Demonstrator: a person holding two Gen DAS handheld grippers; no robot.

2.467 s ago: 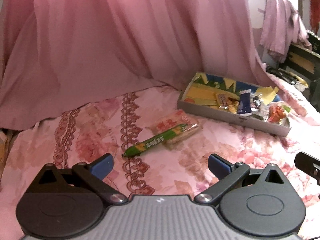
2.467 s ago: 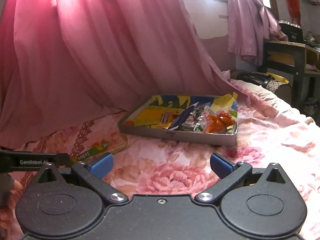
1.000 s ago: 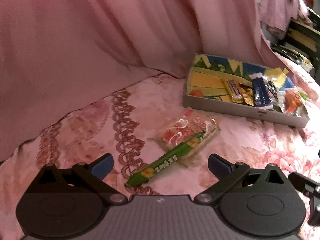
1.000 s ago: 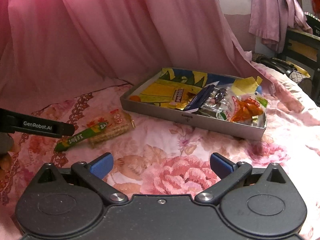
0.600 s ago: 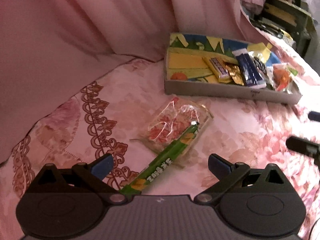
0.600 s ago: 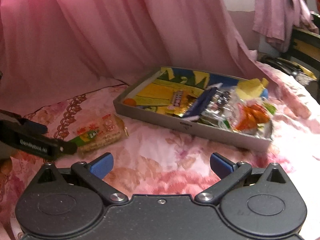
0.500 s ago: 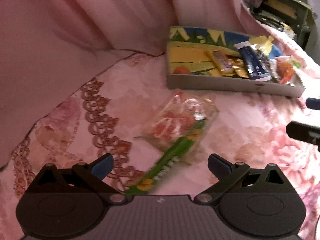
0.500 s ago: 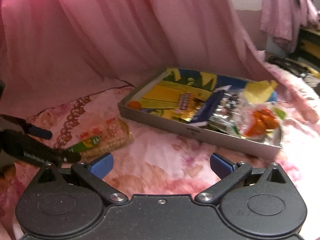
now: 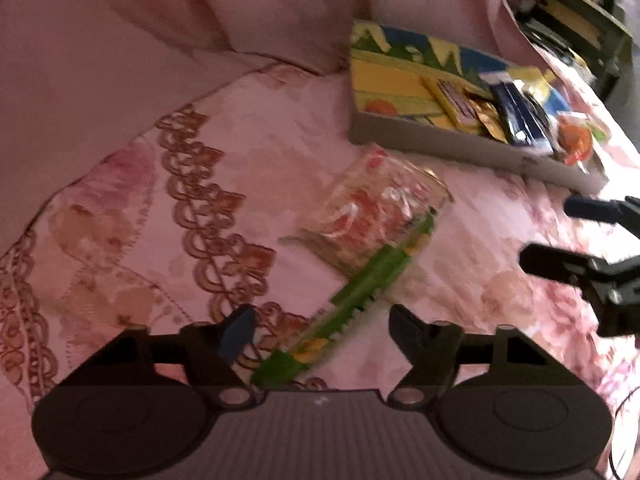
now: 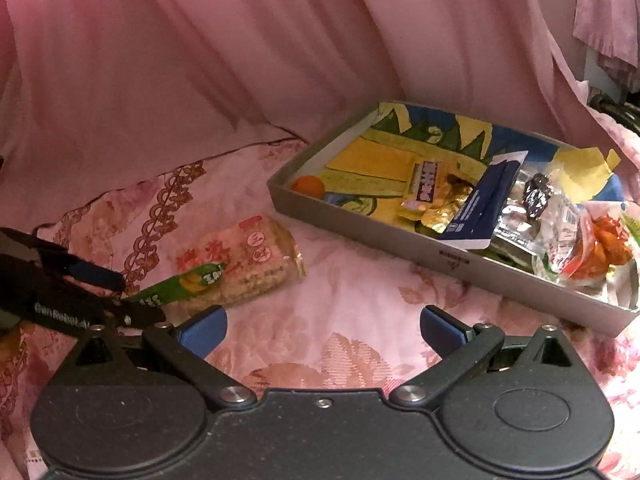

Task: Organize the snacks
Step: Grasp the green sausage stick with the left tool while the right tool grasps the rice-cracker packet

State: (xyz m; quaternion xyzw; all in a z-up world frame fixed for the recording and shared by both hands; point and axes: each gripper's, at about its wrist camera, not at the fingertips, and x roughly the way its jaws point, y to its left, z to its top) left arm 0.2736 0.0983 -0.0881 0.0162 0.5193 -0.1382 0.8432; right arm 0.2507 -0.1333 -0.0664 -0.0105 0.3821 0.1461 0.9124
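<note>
Long green snack stick lies diagonally across clear rice-cracker pkt on bed, low end between left jaws. Grey tray w/ assorted snacks beyond right jaws.

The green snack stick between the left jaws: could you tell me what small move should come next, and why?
Probably close the left gripper on the green snack stick. Its jaws have just been narrowing, the stick lies between them unpinched, and the tray still has room.

Pink curtain, perhaps floral bedspread
</note>
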